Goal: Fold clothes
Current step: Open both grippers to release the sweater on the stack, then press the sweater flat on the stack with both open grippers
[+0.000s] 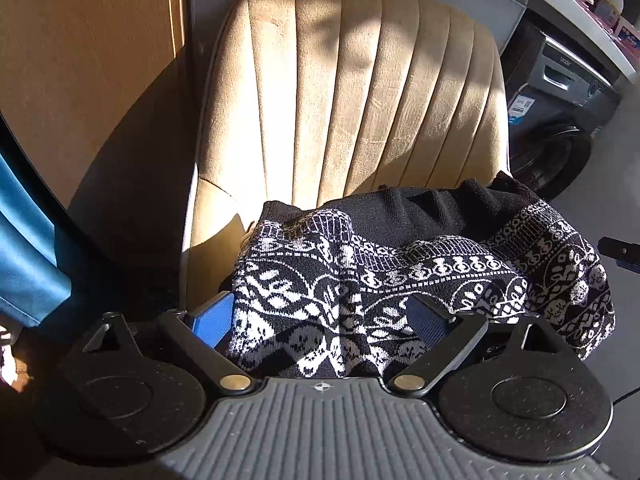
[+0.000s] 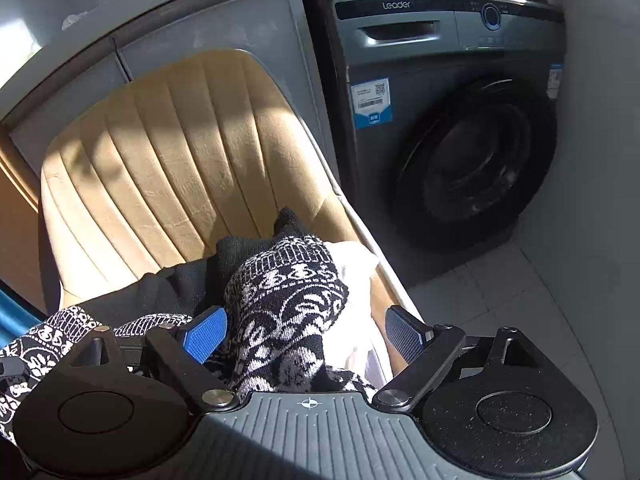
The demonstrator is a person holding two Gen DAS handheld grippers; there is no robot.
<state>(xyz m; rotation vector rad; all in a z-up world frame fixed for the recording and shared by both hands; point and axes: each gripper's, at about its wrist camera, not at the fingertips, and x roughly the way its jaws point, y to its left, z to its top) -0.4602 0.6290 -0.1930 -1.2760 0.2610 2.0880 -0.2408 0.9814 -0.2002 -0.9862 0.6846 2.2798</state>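
Note:
A black-and-white patterned knit sweater (image 1: pixel 400 276) lies bunched on the seat of a beige chair (image 1: pixel 352 88). My left gripper (image 1: pixel 320 320) is open, its blue pads (image 1: pixel 212 320) on either side of the sweater's near left part. In the right wrist view the sweater (image 2: pixel 288 304) humps up between the fingers of my right gripper (image 2: pixel 304 332), which is open too. A white cloth (image 2: pixel 356 280) lies under the sweater on its right side. Whether the pads touch the fabric is unclear.
The beige chair (image 2: pixel 168 152) has a ribbed back. A grey washing machine (image 2: pixel 452 120) stands right of it on a pale tiled floor (image 2: pixel 520 292). A wooden panel (image 1: pixel 88 60) and a blue fabric (image 1: pixel 24 248) are on the left.

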